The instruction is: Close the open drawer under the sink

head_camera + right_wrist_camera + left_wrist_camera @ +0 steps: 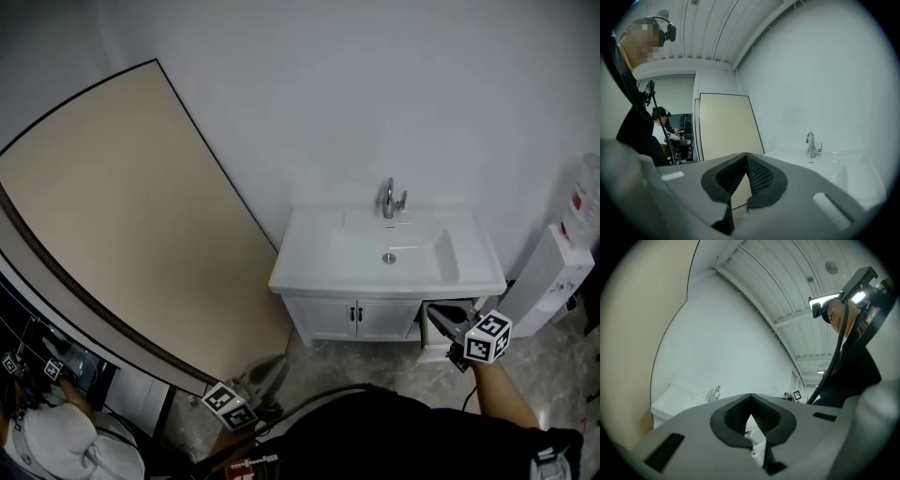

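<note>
A white sink vanity (309, 272) with a chrome faucet (391, 199) stands against the wall. Its two cabinet doors (356, 319) are closed, and the drawer (429, 349) at the lower right stands pulled out. My right gripper (437, 320) is shut and empty, with its tips right at the open drawer. My left gripper (272, 370) hangs low over the floor, left of the vanity, shut and empty. The left gripper view looks over the shut jaws (750, 395) to the faucet (715, 392). Beyond the shut right gripper (746, 154), that gripper's view shows the faucet (812, 144).
A large beige board (122, 225) leans on the wall left of the vanity. A white dispenser (553, 281) stands to the right. Another person in a white cap (52, 445) sits at the lower left. A cable crosses the grey floor (375, 370).
</note>
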A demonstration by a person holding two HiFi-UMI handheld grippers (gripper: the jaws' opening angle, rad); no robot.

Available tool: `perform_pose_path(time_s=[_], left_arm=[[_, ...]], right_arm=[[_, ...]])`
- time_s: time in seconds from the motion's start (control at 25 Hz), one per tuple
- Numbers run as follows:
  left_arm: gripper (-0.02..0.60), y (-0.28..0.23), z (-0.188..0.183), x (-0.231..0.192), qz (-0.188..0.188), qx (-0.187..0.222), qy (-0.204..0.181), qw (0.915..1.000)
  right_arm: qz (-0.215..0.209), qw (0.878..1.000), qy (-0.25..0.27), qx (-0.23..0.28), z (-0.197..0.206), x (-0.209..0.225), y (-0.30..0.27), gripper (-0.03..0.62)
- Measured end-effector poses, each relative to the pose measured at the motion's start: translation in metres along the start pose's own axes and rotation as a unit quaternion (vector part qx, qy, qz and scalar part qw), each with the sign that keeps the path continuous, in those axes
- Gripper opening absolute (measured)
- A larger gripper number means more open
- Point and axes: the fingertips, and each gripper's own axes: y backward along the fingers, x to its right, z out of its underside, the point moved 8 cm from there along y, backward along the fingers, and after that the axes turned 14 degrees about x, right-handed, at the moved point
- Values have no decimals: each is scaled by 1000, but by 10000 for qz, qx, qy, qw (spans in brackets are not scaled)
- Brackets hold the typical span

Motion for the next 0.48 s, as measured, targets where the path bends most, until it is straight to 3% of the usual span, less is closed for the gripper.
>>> perform_pose_path(time_s=[0.2, 0.48], left_arm=[[-3, -66, 19, -3, -83, 25, -34, 10000], [-3, -142, 41, -21, -61, -158, 121, 9998]], right_arm=[[-260, 9996, 119, -76, -12, 65, -6, 2], [-150, 9998, -61, -153, -8, 141, -14, 2]])
